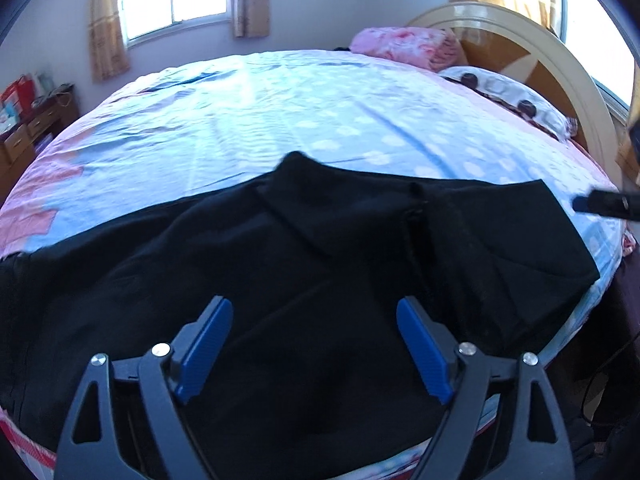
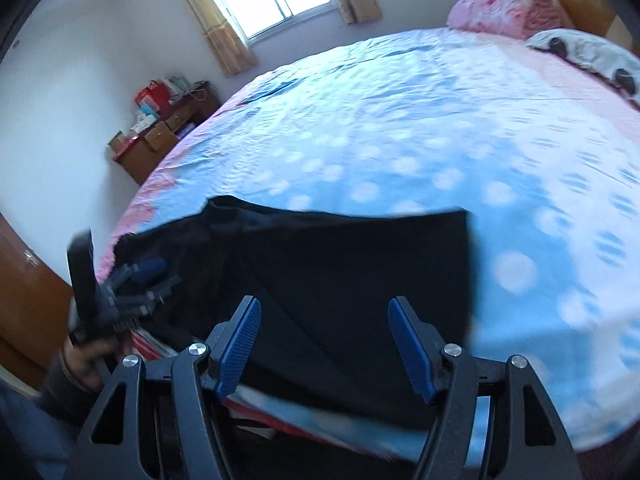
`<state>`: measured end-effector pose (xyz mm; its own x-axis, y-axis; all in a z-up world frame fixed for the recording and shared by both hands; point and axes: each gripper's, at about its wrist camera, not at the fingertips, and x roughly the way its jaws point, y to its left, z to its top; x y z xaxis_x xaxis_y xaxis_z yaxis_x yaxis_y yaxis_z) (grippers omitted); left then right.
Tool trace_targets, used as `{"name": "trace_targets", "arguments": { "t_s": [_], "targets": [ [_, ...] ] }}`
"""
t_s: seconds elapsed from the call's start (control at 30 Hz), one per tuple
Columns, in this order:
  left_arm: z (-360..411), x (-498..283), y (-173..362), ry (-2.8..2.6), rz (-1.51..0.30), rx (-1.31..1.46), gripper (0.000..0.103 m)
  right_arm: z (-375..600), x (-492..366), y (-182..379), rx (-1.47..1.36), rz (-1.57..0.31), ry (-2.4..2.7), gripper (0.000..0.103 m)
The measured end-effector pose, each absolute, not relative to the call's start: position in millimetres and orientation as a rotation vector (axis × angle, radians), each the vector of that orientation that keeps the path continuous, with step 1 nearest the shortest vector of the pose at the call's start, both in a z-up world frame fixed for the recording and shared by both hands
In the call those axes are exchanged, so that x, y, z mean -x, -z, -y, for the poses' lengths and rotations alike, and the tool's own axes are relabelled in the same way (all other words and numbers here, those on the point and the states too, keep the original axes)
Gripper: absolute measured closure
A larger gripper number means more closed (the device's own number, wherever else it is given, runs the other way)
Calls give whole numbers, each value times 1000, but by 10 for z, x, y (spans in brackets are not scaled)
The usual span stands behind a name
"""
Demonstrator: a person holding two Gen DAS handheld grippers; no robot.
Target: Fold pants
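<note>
**Clearance and Obstructions on the Bed**

The black pants (image 1: 304, 264) covered the near edge of the bed (image 1: 248, 120), draping over it at the near left corner. Beyond them, the sheet lay unobstructed across the middle and toward the far edge. A pink bundle (image 1: 404, 46) and a patterned pillow (image 1: 508, 96) occupied the head end, against the headboard (image 1: 560, 60). A wooden dresser (image 2: 168, 132) stood off the far foot corner, apart from the mattress. Both grippers, left gripper (image 1: 314, 344) and right gripper (image 2: 324, 344), were spread wide above the pants, well apart from each other.
</note>
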<state>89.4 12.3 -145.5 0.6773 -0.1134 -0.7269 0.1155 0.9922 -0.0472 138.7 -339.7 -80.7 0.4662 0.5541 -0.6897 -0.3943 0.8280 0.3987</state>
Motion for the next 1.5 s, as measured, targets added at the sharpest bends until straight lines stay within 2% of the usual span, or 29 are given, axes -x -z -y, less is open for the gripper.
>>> {"name": "trace_targets", "arguments": {
  "t_s": [0.27,0.53,0.57,0.6,0.63,0.7,0.8,1.03,1.07,1.13,1.17,1.37,1.5],
  "targets": [
    [-735,-850,1451,-66,-785,-23,16,2012,-2070,729,-233,-996,-822,35],
    [-1358,-928,1504,-172,-796,68,15,1279,-2782,1199,-339,-1212,-820,36],
    [-1374,-943,1528,-171,-804,71,15,1224,-2804,1264,-347,-1241,-836,42],
    [-1380,-955,1561,-169,-811,73,15,1183,-2807,1307,-343,-1258,-846,59],
    [-1379,-962,1590,-168,-814,70,15,1133,-2796,1323,-319,-1261,-847,66],
    [-1370,-966,1610,-166,-813,65,11,1068,-2776,1291,-260,-1235,-837,99],
    [-1370,-960,1632,-164,-807,64,9,1086,-2839,1190,-225,-1159,-804,100],
    [-1360,-942,1586,-169,-800,77,9,1071,-3000,1385,-202,-1196,-799,99],
    [-1348,-929,1554,-166,-796,87,9,1105,-3015,1370,-234,-1195,-810,96],
    [-1271,-885,1451,-142,-770,100,9,1265,-2971,1246,-265,-1186,-790,66],
    [-1214,-862,1407,-127,-759,106,9,1362,-2919,1146,-269,-1165,-791,45],
    [-470,-888,1281,202,-763,213,11,2099,-2431,618,-249,-1045,-733,42],
    [41,-1067,1368,393,-826,251,24,2596,-2039,700,-221,-1049,-618,42]
  ]
}}
